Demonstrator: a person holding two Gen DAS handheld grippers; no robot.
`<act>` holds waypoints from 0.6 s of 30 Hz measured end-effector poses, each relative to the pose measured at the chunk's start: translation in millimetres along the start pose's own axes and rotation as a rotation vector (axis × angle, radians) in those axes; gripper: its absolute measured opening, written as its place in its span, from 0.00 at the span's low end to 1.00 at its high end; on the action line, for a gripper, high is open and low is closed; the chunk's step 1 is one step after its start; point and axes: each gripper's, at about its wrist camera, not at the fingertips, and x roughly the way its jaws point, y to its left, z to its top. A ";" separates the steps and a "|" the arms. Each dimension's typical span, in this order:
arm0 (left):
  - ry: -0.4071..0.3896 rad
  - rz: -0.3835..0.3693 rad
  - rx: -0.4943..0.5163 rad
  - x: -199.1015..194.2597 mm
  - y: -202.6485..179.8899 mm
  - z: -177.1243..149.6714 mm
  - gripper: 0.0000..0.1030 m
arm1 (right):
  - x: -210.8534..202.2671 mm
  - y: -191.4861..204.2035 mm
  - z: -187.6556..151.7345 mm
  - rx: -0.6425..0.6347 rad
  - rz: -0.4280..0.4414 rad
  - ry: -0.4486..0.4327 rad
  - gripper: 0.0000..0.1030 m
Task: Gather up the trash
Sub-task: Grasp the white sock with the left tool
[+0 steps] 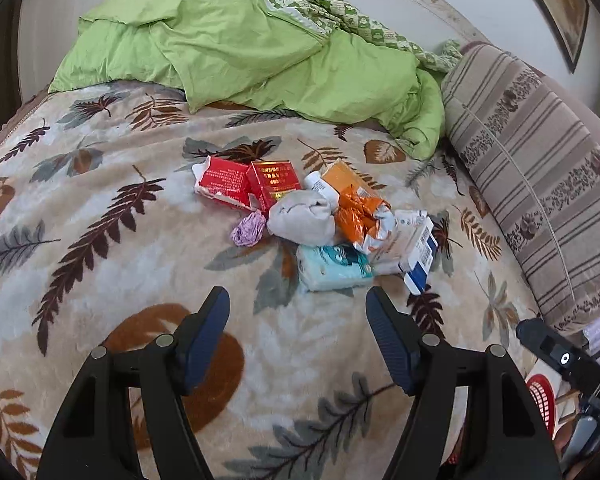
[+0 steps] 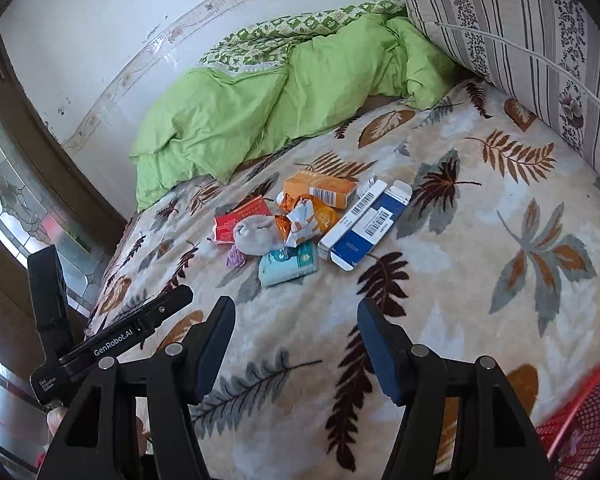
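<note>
On the leaf-print blanket (image 1: 100,208), a trash pile (image 1: 320,220); left claw (image 1: 298,300) and right claw (image 2: 296,308) both parted, empty.

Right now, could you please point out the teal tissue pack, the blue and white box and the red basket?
teal tissue pack (image 1: 334,267): left wrist view, its top face.
blue and white box (image 2: 362,236): right wrist view, its blue panel.
red basket (image 2: 588,416): right wrist view, its mesh wall.

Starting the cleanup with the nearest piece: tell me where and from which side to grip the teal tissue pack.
Take the teal tissue pack across its short width, coming down from above on the near side with the open left gripper. It lies flat at the pile's front edge, so its near edge is free, while the blue-and-white box touches its right end.
</note>
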 end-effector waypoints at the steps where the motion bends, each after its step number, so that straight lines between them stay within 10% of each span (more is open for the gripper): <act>1: -0.005 0.003 -0.001 8.9 -1.1 7.1 0.68 | 7.8 1.8 1.2 -0.008 -0.019 -0.007 0.65; 11: 0.049 0.055 -0.033 114.1 4.8 44.6 0.65 | 37.6 -14.2 -11.9 -0.016 -0.068 0.003 0.65; 14: 0.029 0.021 -0.028 126.2 4.6 50.6 0.32 | 38.1 -22.0 -8.0 0.019 -0.057 -0.003 0.65; 18: 0.013 0.027 -0.006 120.7 3.1 49.0 0.25 | 45.6 -18.5 3.2 0.000 -0.054 0.000 0.65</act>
